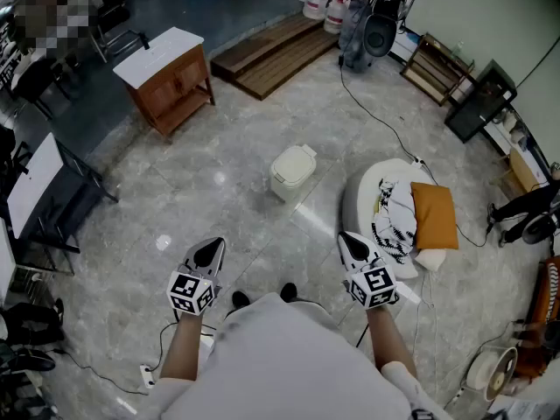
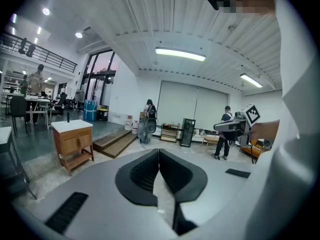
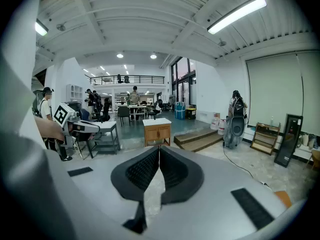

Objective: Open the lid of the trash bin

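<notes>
A small cream trash bin [image 1: 290, 171] stands on the marble floor ahead of me, its lid down. My left gripper [image 1: 208, 250] is held near my body at the lower left, well short of the bin, jaws shut with nothing between them. My right gripper [image 1: 352, 245] is at the lower right, also shut and empty. Both gripper views point level across the room; the bin does not appear in either. The left gripper's [image 2: 159, 152] tips meet, and so do the right gripper's [image 3: 159, 149].
A wooden cabinet with a white top [image 1: 167, 75] stands far left. A white round seat with an orange cushion [image 1: 434, 214] lies right of the bin. A black cable [image 1: 376, 116] crosses the floor behind. A dark table [image 1: 39, 191] sits at the left. Wooden steps [image 1: 271, 52] lie beyond.
</notes>
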